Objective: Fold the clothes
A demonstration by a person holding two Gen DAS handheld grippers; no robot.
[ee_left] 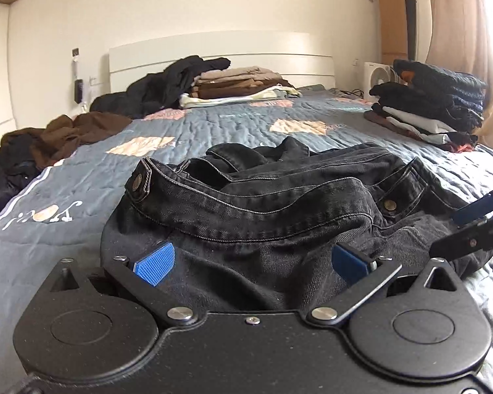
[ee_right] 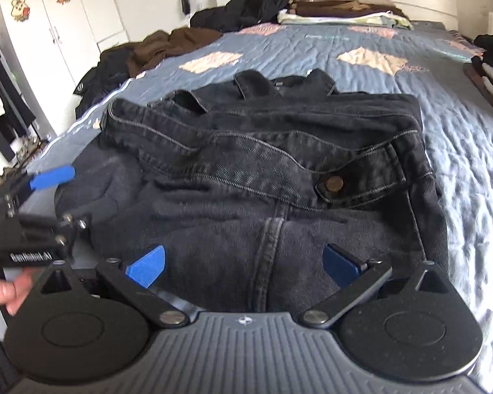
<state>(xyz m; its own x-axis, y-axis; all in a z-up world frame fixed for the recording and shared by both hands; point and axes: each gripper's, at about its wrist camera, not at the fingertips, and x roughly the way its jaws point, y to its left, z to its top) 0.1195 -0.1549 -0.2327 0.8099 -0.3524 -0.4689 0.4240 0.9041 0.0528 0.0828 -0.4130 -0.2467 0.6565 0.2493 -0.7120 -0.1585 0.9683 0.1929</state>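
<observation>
Lying near the foot of a bed covered in a blue-grey quilted bedspread (ee_left: pixel 240 124) with pale peach patches is a black denim jacket (ee_left: pixel 279 203) with grey topstitching and brass-coloured snap buttons, partly folded so that its hem band with one button runs across the top of the bundle. The left gripper (ee_left: pixel 251 262) sits low at the near edge of the denim, its two blue ribbed pads (ee_left: pixel 154 262) spread wide apart with the cloth lying between and beneath them; nothing is pinched. From the right wrist view the same jacket (ee_right: pixel 263 170) fills the middle of the frame, a vertical seam running toward the camera, and the right gripper (ee_right: pixel 243 264) is likewise spread wide, its blue pads (ee_right: pixel 146 266) resting over the dark fabric without clamping it. The left gripper (ee_right: pixel 49 177) also shows at the left side of that view, by the jacket's left edge, with a hand (ee_right: pixel 6 292) just below it at the frame edge. The right gripper (ee_left: pixel 476 216) appears at the right edge of the left wrist view, beside the jacket's right side. Farther up the bed, near the white headboard (ee_left: pixel 220 49), stands a stack of folded brown and beige clothes (ee_left: pixel 240 85), with a heap of loose black garments (ee_left: pixel 167 88) to its left and a crumpled brown garment (ee_left: pixel 69 134) at the bed's left edge. A second pile of folded dark clothes (ee_left: pixel 434 101) sits on the right side of the bed.
</observation>
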